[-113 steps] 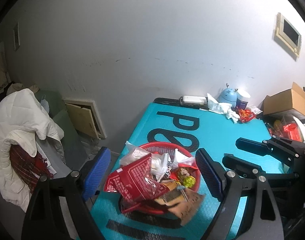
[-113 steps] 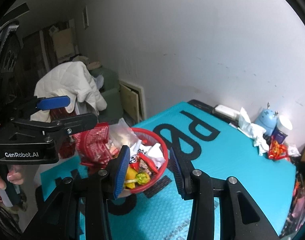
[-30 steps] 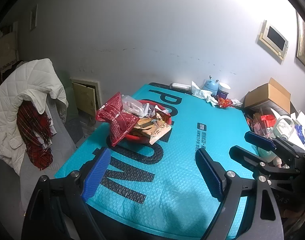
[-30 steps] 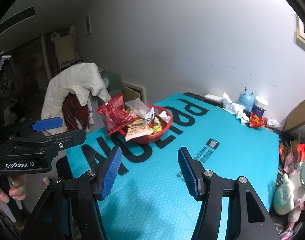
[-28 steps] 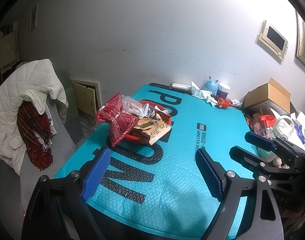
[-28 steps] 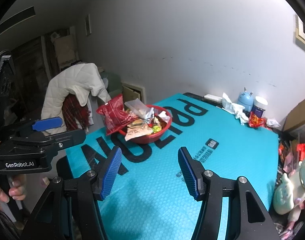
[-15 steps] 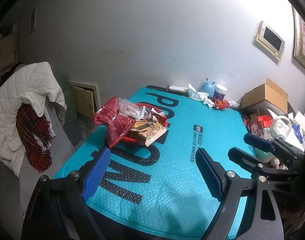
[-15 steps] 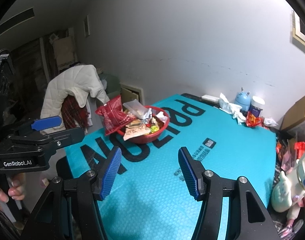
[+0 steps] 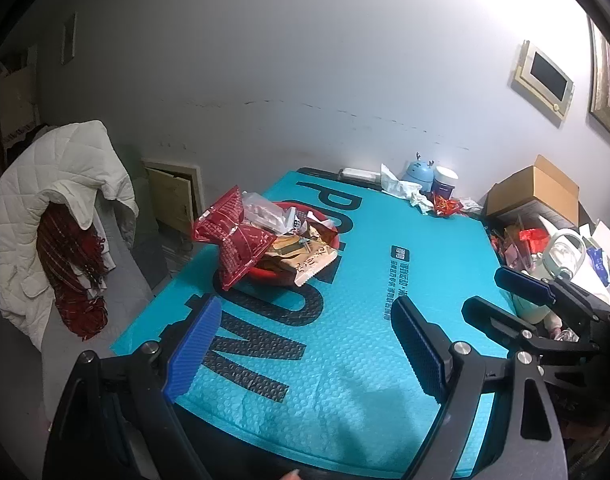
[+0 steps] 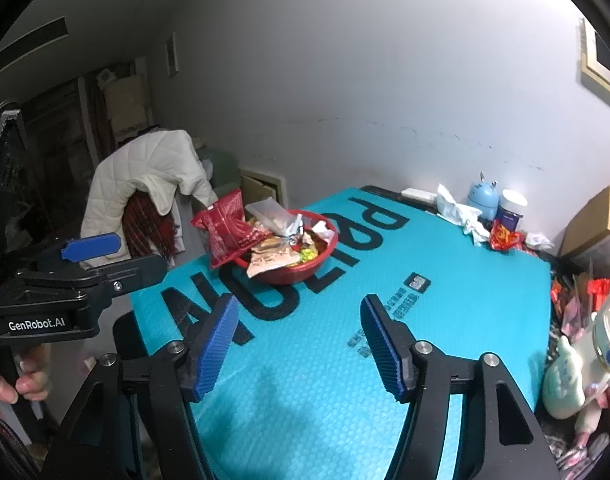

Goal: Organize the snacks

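Observation:
A red basket (image 9: 333, 240) heaped with snack packets stands at the far left of the turquoise mat (image 9: 345, 344). A red packet (image 9: 237, 240) hangs over its left rim and a tan packet (image 9: 311, 260) over its front. My left gripper (image 9: 307, 304) is open and empty, well short of the basket. In the right wrist view the basket (image 10: 305, 274) lies ahead, beyond my right gripper (image 10: 300, 302). Its jaws are opening with nothing between them. The left gripper (image 10: 121, 254) shows at the left there, and the right gripper (image 9: 501, 296) shows at the right of the left wrist view.
A white quilted jacket (image 9: 57, 200) drapes a chair left of the table. At the back edge sit a blue figurine (image 9: 419, 172), a jar, crumpled tissue and a red wrapper (image 9: 445, 206). A cardboard box (image 9: 533, 196) and a plush toy (image 10: 577, 368) crowd the right side. A hand (image 10: 9, 384) grips the left handle.
Since the earliest frames both grippers have drawn back from the basket, which now sits far ahead. Over the last second the views barely shift, with the basket slightly farther off.

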### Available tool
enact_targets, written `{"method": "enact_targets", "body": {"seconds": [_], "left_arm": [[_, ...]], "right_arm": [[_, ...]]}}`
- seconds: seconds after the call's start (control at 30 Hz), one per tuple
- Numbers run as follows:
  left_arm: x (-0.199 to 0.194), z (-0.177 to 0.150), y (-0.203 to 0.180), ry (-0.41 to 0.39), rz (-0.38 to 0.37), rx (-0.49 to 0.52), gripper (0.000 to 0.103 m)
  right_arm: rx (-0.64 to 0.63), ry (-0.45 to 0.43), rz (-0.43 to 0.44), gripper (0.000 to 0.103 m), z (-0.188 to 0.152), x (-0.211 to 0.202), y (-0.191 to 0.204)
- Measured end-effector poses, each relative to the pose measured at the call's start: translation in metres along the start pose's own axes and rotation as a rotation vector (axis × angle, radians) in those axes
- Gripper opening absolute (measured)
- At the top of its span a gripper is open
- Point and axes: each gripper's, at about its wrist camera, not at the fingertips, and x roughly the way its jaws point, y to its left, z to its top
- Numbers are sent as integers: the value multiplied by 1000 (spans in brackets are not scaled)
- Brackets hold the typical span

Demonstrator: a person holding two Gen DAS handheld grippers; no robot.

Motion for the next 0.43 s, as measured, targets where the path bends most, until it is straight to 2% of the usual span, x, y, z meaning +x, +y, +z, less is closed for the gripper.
{"method": "enact_targets", "body": {"seconds": [0.43], "left_arm": [[6, -5, -4, 5, 23, 15, 87]], "right_arm": [[20, 13, -13, 65, -8, 1, -4]]}}
